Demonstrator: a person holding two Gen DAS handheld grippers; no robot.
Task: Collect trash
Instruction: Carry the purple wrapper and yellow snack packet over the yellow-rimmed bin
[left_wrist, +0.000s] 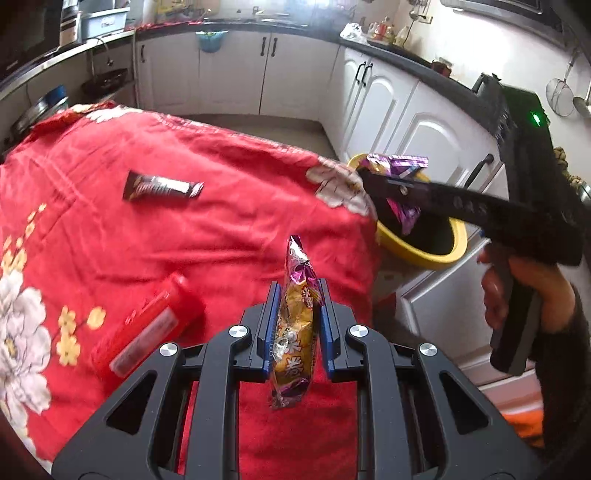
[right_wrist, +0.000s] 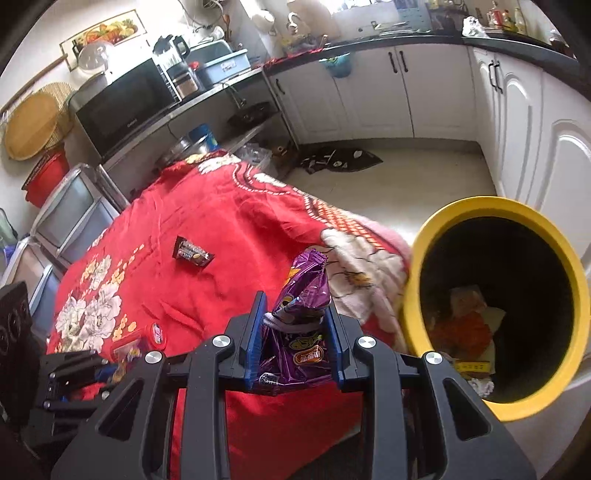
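Note:
My left gripper (left_wrist: 298, 295) is shut on a yellow and purple snack wrapper (left_wrist: 295, 332), held upright above the red flowered tablecloth (left_wrist: 221, 229). My right gripper (right_wrist: 295, 306) is shut on a crumpled purple snack bag (right_wrist: 304, 291) near the table's corner. In the left wrist view that gripper (left_wrist: 373, 173) and its purple bag (left_wrist: 400, 164) hang over the rim of the yellow bin (left_wrist: 424, 260). The bin (right_wrist: 415, 284) stands on the floor beside the table with trash inside. A brown chocolate bar wrapper (left_wrist: 162, 186) (right_wrist: 192, 253) lies flat on the cloth.
A red tube-shaped pack (left_wrist: 147, 332) (right_wrist: 155, 334) lies on the cloth near the left gripper (right_wrist: 107, 371). White cabinets (left_wrist: 406, 110) stand close behind the bin. A dark mat (right_wrist: 340, 160) lies on the floor. A microwave (right_wrist: 122, 103) sits on the shelf at far left.

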